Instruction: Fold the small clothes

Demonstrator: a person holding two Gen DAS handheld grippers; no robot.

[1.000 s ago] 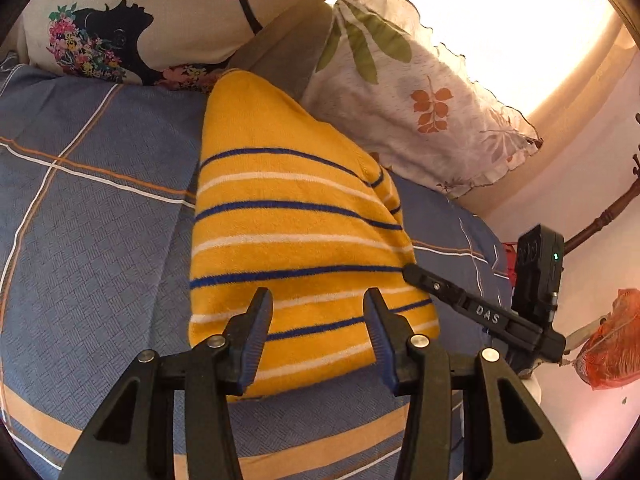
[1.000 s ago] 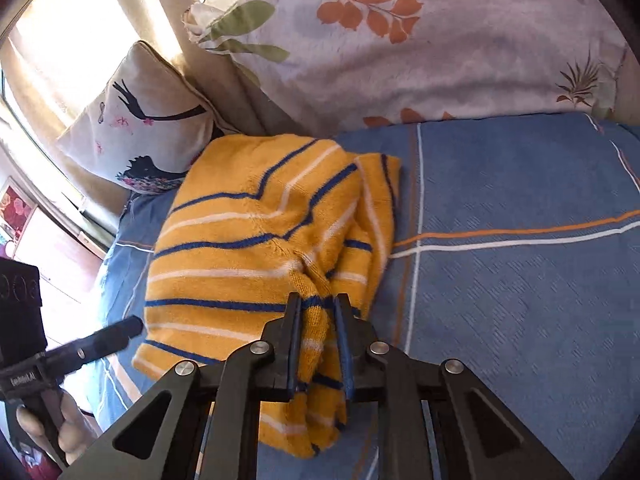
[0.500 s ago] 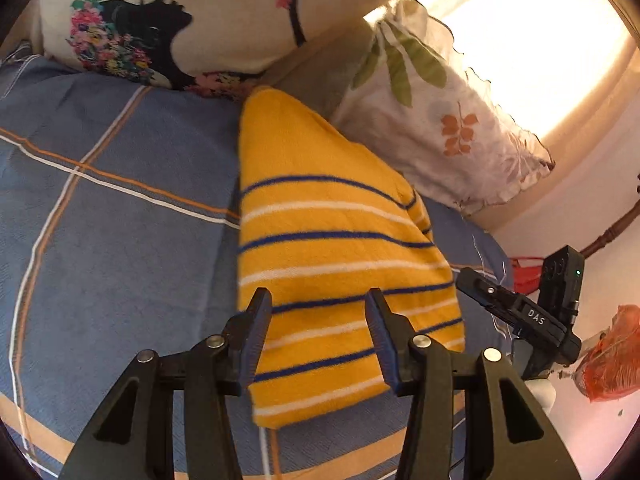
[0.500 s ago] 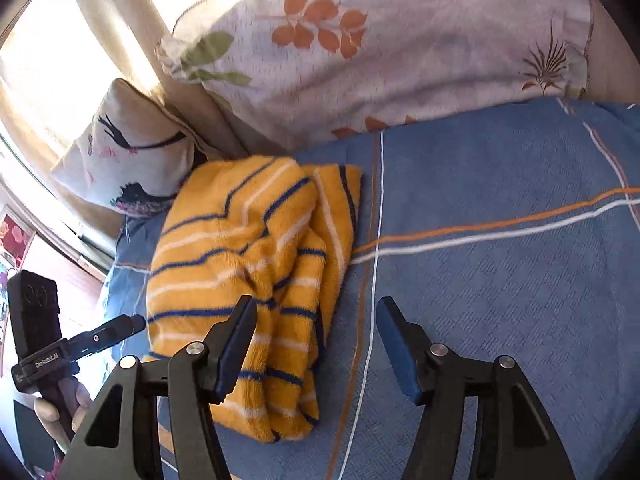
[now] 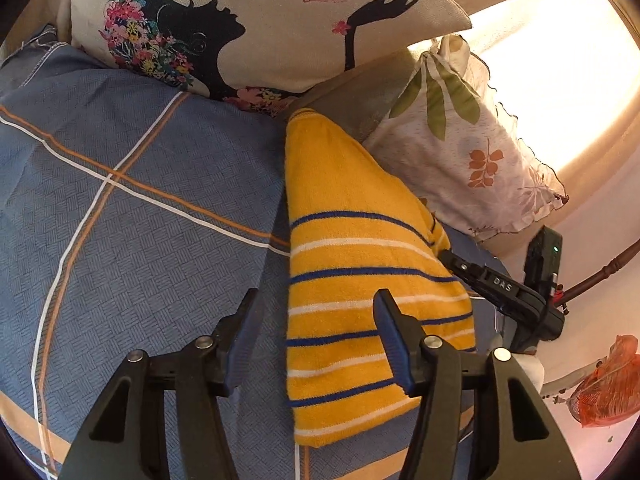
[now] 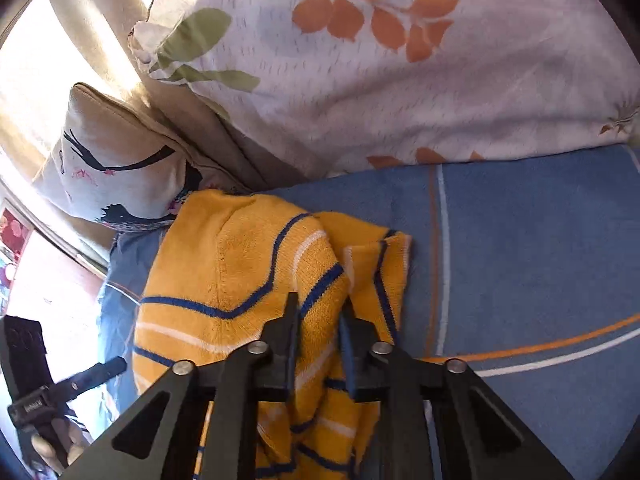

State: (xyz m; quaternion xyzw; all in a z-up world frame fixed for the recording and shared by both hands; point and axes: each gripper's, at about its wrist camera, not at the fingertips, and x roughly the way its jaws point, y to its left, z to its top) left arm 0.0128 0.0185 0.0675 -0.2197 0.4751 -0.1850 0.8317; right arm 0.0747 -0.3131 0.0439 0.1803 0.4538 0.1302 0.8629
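My right tongs [image 6: 318, 314] are clamped on a bunched fold of the yellow striped sweater [image 5: 360, 280], which lies on the blue checked bedsheet [image 5: 140, 220] just below the leaf-print pillow [image 6: 380, 80] and the silhouette cushion [image 5: 248, 24]. My left tongs [image 5: 316, 320] stand apart and are opening, straddling the sweater's left edge. One pad sits over the knit and the other over bare sheet, with nothing gripped.
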